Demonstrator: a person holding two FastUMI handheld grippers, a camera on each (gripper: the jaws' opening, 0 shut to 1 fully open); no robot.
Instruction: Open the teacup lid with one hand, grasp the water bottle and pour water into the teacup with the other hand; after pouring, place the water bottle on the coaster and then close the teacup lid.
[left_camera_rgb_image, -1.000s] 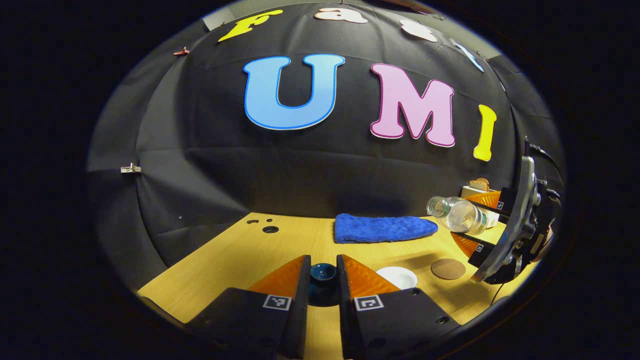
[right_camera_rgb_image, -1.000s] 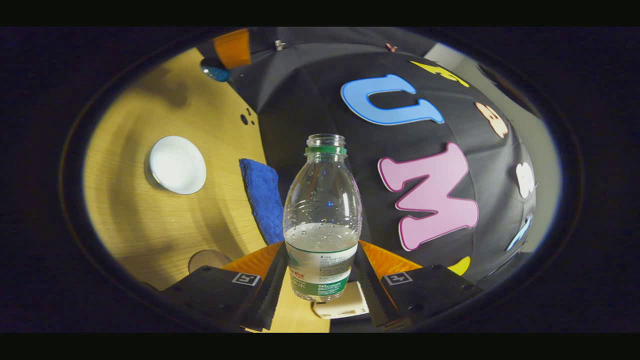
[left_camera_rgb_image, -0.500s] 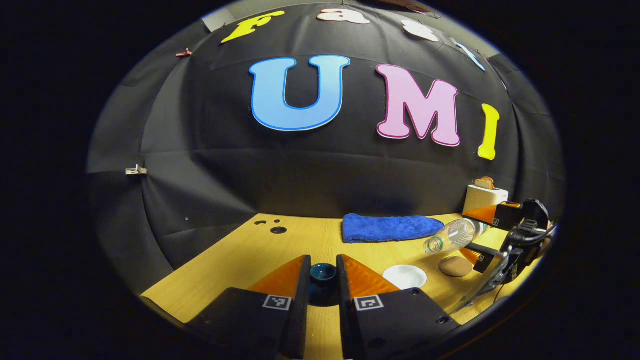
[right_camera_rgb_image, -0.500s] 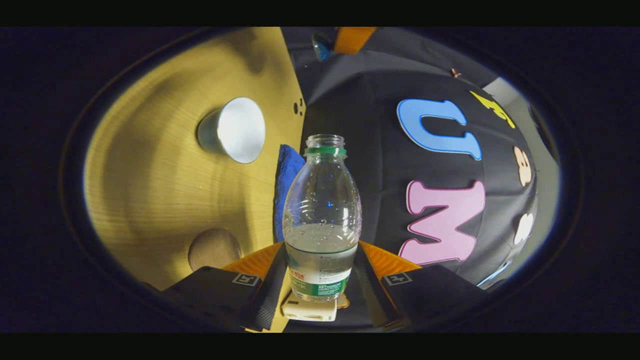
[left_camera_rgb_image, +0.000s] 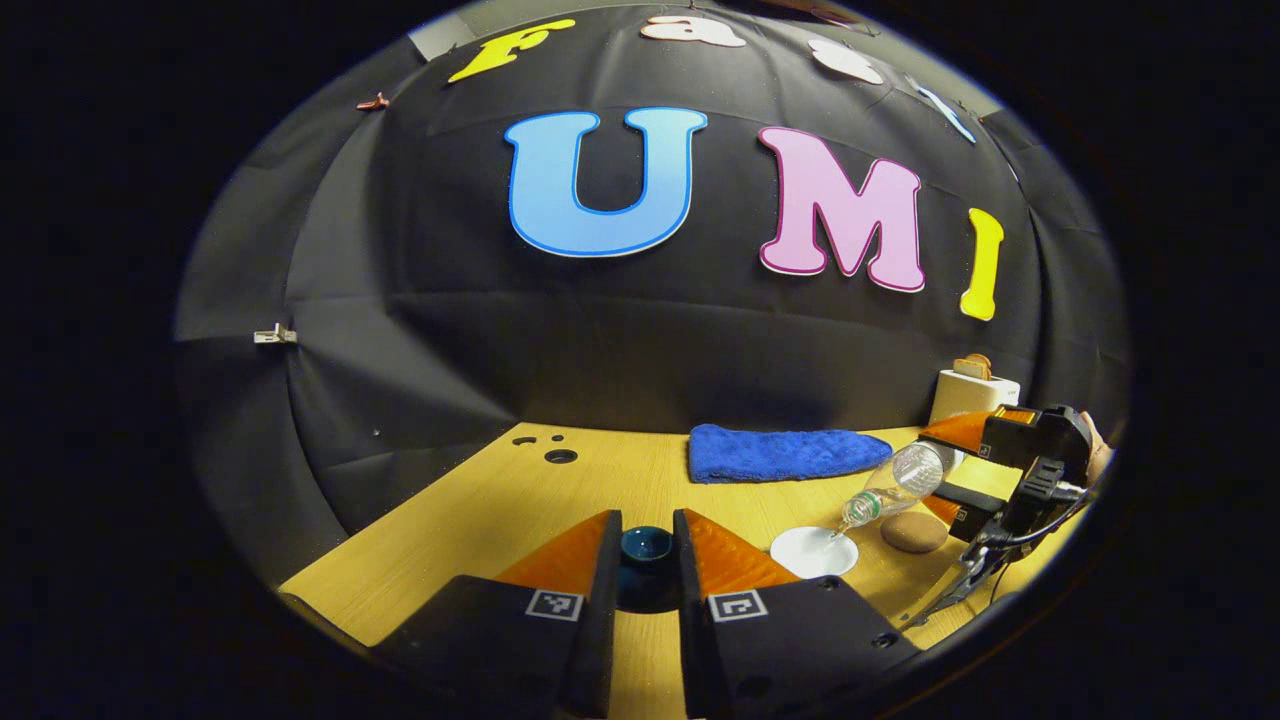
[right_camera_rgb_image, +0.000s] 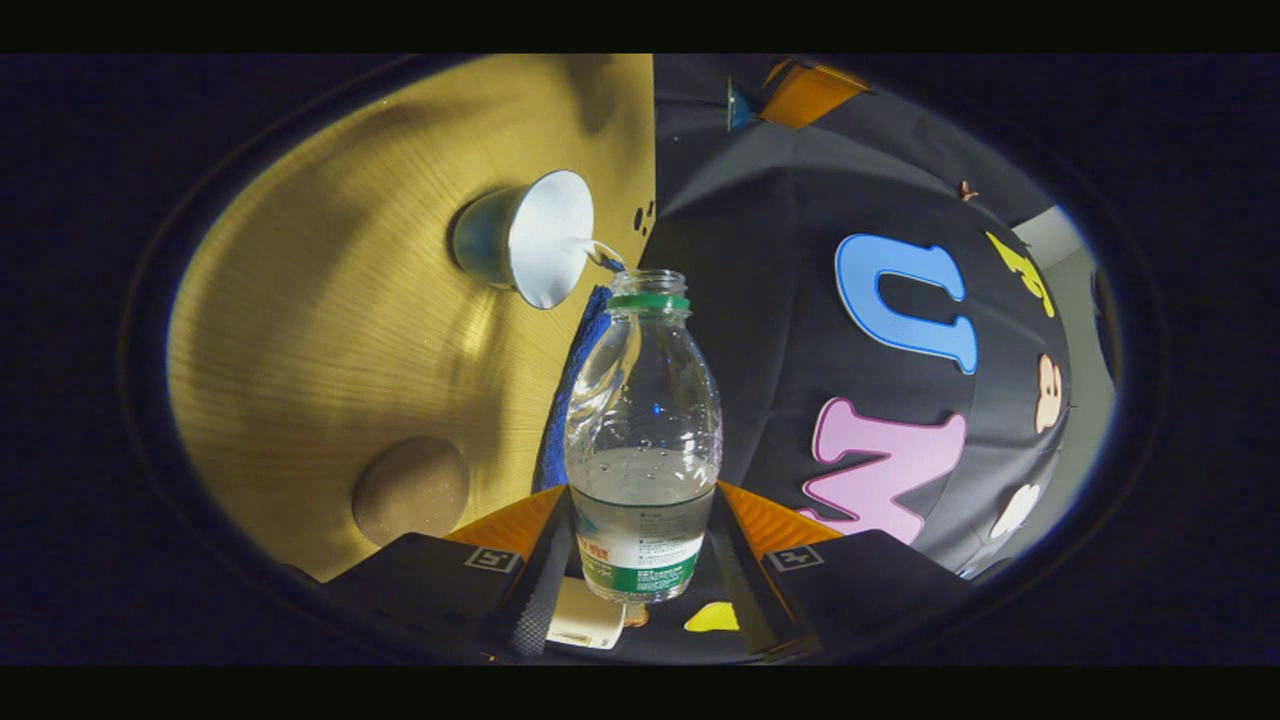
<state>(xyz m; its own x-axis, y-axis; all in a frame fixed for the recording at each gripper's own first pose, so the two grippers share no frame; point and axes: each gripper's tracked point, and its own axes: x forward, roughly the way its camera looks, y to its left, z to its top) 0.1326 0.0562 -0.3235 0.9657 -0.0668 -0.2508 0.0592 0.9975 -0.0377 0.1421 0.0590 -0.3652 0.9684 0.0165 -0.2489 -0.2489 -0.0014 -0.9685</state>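
Note:
My left gripper (left_camera_rgb_image: 646, 560) is shut on the dark blue teacup lid (left_camera_rgb_image: 646, 547), held above the table. The teacup (left_camera_rgb_image: 814, 552), white inside, stands uncovered on the wooden table to the right. My right gripper (right_camera_rgb_image: 640, 545) is shut on the clear water bottle (right_camera_rgb_image: 643, 440), which has a green neck ring and no cap. The bottle (left_camera_rgb_image: 893, 485) is tilted mouth-down toward the cup (right_camera_rgb_image: 530, 238), and a thin stream of water runs from its mouth into the cup. The round brown coaster (left_camera_rgb_image: 913, 531) lies just right of the cup; in the right gripper view the coaster (right_camera_rgb_image: 411, 488) is bare.
A folded blue towel (left_camera_rgb_image: 783, 453) lies at the back of the table (left_camera_rgb_image: 480, 500) near the wall. A white toaster (left_camera_rgb_image: 972, 394) with bread stands at the back right. Small holes (left_camera_rgb_image: 560, 456) mark the table's back left.
The right gripper has lowered and tipped the bottle further, bringing its mouth over the cup; water now streams out. The left gripper with the lid has stayed put.

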